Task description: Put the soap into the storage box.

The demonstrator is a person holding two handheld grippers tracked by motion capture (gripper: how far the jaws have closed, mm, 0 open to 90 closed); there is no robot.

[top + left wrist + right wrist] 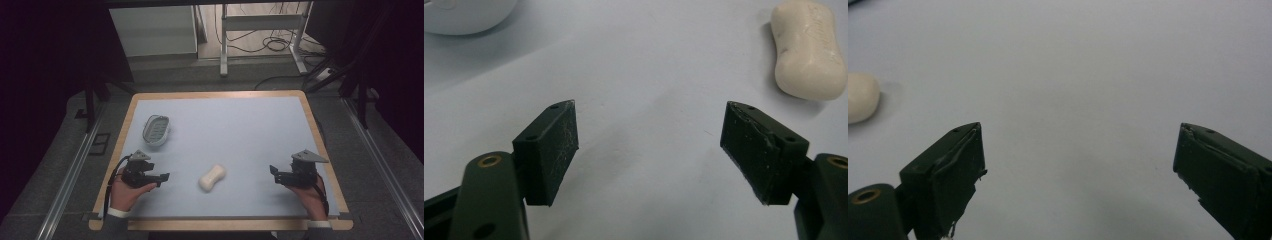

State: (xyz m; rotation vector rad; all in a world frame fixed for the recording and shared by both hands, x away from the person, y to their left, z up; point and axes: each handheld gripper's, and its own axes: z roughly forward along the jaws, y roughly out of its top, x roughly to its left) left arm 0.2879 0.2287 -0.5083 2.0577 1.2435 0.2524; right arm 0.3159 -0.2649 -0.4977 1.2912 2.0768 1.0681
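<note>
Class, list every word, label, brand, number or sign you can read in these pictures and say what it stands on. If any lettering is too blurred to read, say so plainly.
No text can be read for certain.
Soap bar: faint embossed lettering on its top in the left gripper view, too blurred to read.
Soap dish: no lettering visible.
Left gripper and right gripper: no labels visible.

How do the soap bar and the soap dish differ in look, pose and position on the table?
The soap bar is a solid cream lump with a pinched waist; the soap dish is a pale grey oval shell with a ribbed inside. The soap bar lies near the front, between the left claw and right claw; the soap dish sits farther back, toward the left edge. Both rest untouched on the blue table.
</note>
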